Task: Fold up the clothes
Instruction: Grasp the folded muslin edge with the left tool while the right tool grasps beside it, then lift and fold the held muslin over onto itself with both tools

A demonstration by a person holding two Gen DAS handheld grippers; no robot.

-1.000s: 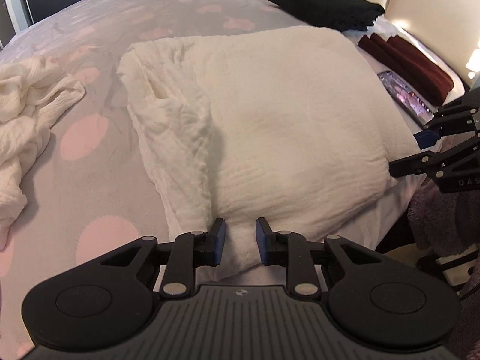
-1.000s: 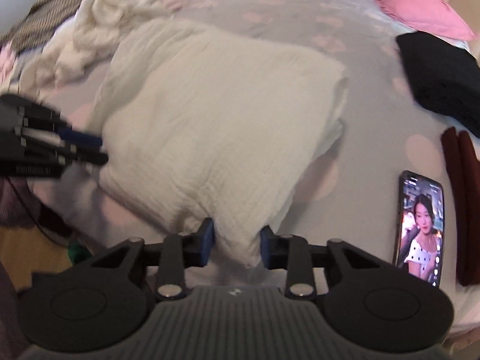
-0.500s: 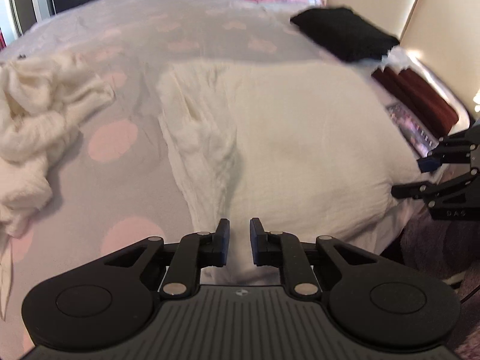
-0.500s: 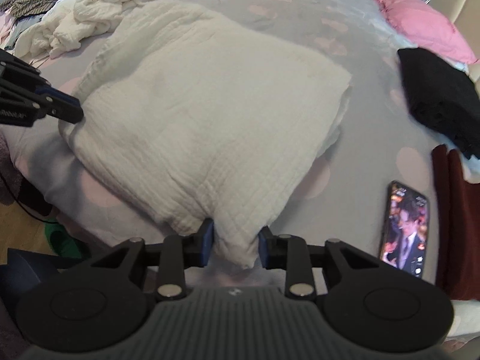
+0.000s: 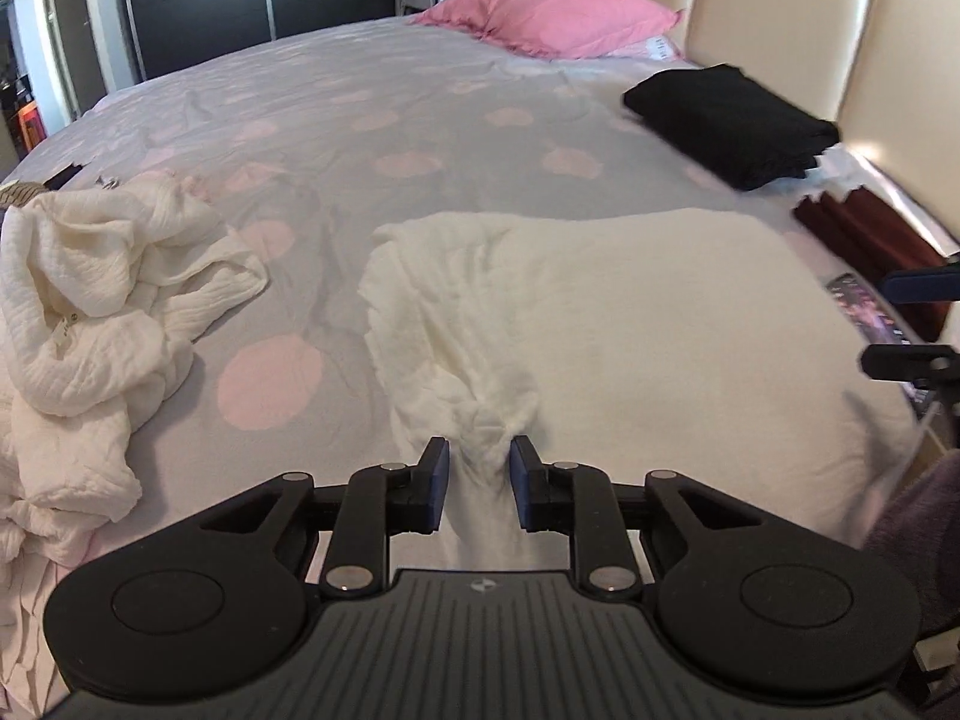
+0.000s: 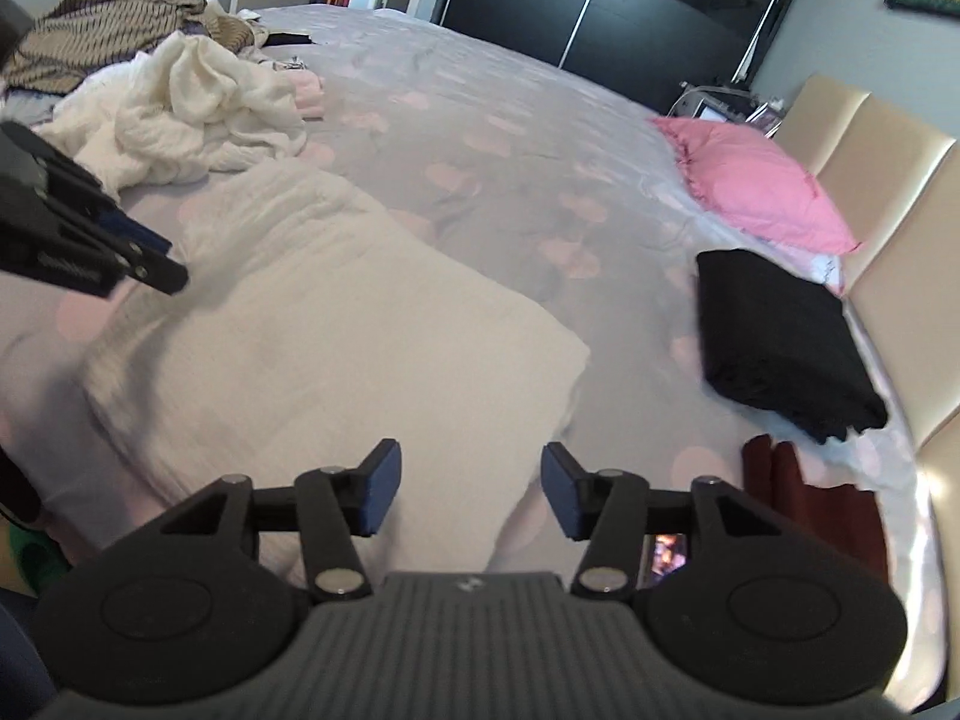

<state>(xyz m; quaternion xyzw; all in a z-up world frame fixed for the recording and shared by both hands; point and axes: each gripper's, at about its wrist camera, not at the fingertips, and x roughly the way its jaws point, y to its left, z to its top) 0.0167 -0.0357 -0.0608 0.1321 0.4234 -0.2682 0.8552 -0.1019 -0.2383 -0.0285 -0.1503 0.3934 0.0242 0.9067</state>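
A folded white garment point(image 5: 630, 330) lies on the spotted bedspread point(image 5: 420, 138) near the bed's front edge. My left gripper point(image 5: 479, 477) pinches a bunched fold of its near left edge; the fabric fills the gap between the pads while the jaws are opening. In the right wrist view the same garment point(image 6: 336, 324) spreads out ahead. My right gripper point(image 6: 471, 495) hovers over its near corner, jaws opening wide with nothing pressed between them. The left gripper point(image 6: 150, 264) shows at that view's left edge.
A crumpled white cloth pile point(image 5: 90, 300) lies at the left. Folded black clothing point(image 5: 732, 126), folded dark red cloth point(image 5: 870, 228) and a lit phone point(image 5: 864, 312) sit at the right by the headboard. A pink pillow point(image 5: 552, 18) rests at the far end.
Both grippers rose and tilted up, showing more of the bed. The right jaws opened and let go of the garment's corner. The left gripper now has a bunched fold between its pads.
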